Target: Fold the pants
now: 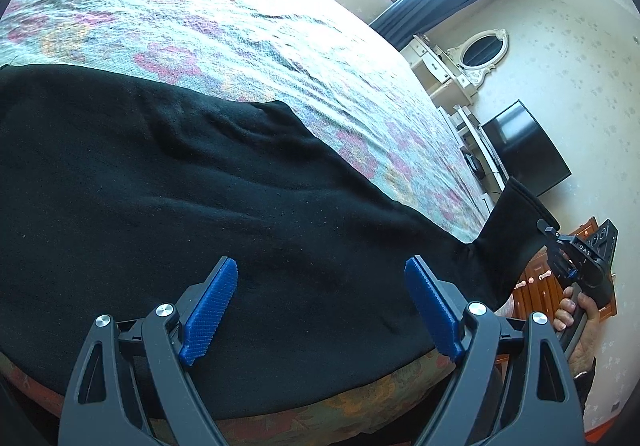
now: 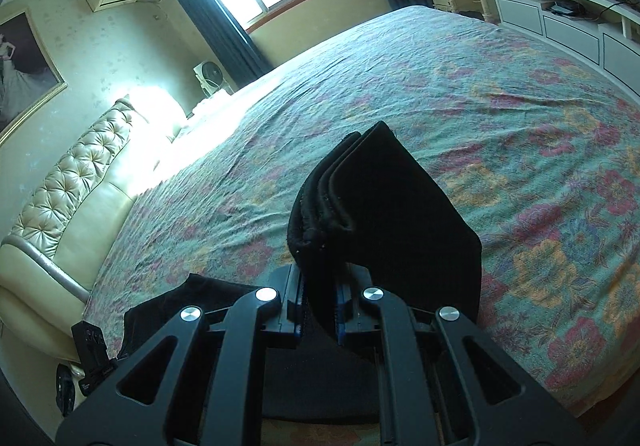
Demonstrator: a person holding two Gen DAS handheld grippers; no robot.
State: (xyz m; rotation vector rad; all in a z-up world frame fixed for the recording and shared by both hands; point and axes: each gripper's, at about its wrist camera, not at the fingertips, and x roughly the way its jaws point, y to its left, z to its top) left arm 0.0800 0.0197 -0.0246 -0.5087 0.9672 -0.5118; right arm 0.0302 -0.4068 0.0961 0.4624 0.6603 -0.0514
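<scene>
The black pants (image 1: 200, 186) lie spread across the left and centre of the left wrist view, on the floral bedspread (image 1: 248, 46) of the bed. The left gripper (image 1: 320, 310) hangs over them at the lower edge, its blue fingers (image 1: 208, 314) spread wide, holding nothing. At the right of that frame the right gripper (image 1: 560, 242) lifts the leg ends. In the right wrist view, the right gripper (image 2: 320, 310) pinches the stacked leg hems (image 2: 360, 198) at centre, fingers pressed on the cloth.
</scene>
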